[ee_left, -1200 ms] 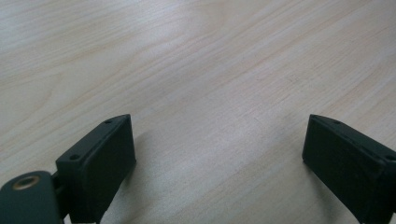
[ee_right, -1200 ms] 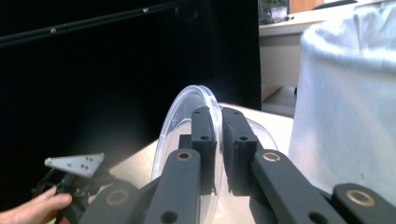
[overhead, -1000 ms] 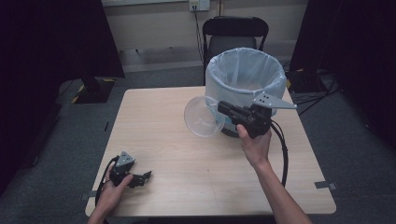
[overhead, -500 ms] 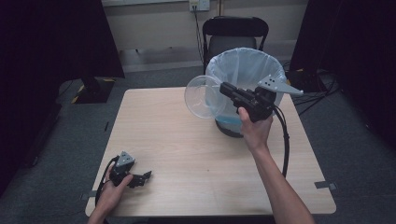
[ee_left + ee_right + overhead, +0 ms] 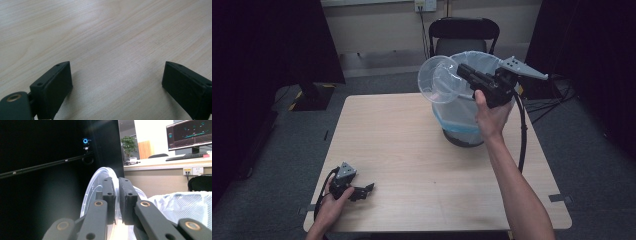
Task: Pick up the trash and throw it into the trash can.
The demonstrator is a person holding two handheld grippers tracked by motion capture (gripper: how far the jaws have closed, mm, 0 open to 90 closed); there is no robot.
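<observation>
A clear plastic bowl [image 5: 439, 80] hangs tipped on its side in the air, at the left rim of a bin lined with a pale bag [image 5: 467, 107]. My right gripper [image 5: 460, 70] is shut on the bowl's wall, held up by a raised hand. In the right gripper view the two jaws [image 5: 117, 192] pinch the thin clear wall of the bowl [image 5: 96, 185], with the bag [image 5: 180, 205] at lower right. My left gripper [image 5: 369, 189] rests on the wooden table [image 5: 412, 150] near its front left corner. Its jaws [image 5: 115, 82] stand wide apart with nothing between them.
The bin stands at the back right of the table. A black chair [image 5: 464, 37] sits behind it. Dark curtains [image 5: 267, 45] close off both sides. The right gripper's cable [image 5: 523, 130] hangs beside the forearm.
My right gripper has risen with the bowl from beside the bin to the height of its rim, and the bowl has tipped more on edge. The left gripper has stayed put.
</observation>
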